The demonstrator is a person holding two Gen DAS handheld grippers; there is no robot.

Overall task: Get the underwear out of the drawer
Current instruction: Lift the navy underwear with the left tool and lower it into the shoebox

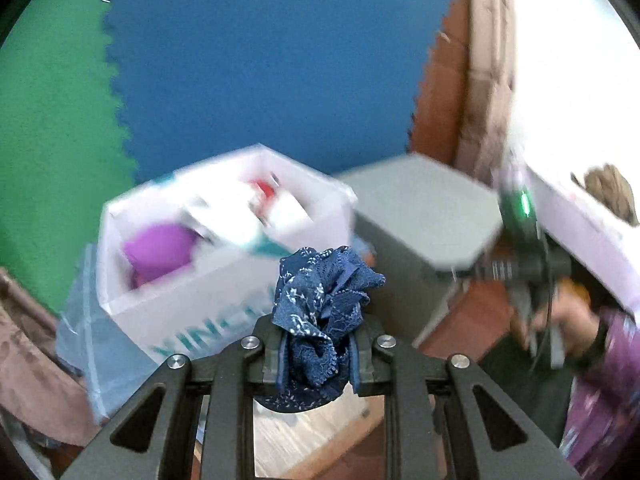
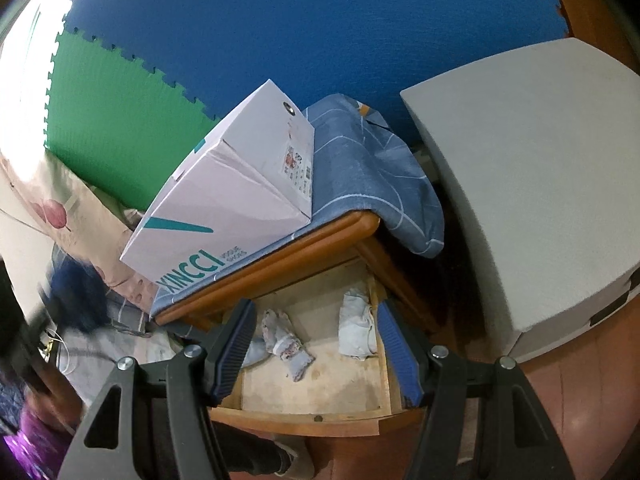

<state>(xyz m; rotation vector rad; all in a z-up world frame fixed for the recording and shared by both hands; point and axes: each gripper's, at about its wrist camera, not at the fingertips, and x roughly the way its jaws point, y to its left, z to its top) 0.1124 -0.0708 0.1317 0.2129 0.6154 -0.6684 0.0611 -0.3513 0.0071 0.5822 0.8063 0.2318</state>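
Navy lace underwear (image 1: 324,312) sits bunched in the clamped left gripper (image 1: 320,354), lifted clear; right gripper (image 2: 316,350) gapes empty over the drawer (image 2: 320,380), ready for remaining garments.

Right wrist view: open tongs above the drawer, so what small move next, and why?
Probably lower the right tongs onto the pale floral bundle lying in the open wooden drawer: nothing sits between them, while the left tongs already grip the navy lace underwear.
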